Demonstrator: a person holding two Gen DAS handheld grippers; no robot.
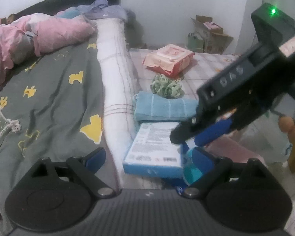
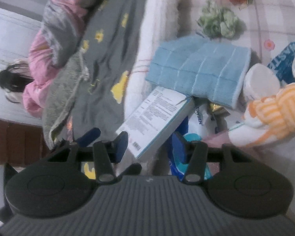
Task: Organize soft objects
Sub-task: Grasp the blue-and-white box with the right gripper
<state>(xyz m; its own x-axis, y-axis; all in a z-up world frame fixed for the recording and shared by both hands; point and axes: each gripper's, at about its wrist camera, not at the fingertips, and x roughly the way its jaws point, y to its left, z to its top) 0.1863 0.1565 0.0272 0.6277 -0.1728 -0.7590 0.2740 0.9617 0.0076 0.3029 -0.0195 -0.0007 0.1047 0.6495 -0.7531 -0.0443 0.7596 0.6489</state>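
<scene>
In the middle of the left wrist view, the folded blue towel [image 1: 163, 108] is lying on the checked mat, just behind a flat printed box [image 1: 155, 147] and in front of a green scrunchie [image 1: 165, 86]. It is looking light, limp and thick-piled, so it is likely sagging once lifted; a pinch across the folded edge nearest the box should be keeping the layers together. The left tongs [image 1: 149, 157] are standing wide and released, nothing between them. The right tongs [image 2: 149, 147] are sitting partly closed over the corner of the box; whether the pads are pressing on it I cannot tell. Motion blur is smearing the right wrist view, the striped orange cloth [image 2: 281, 106] is running off the right edge, and the blue packet under the box is mostly hidden.
</scene>
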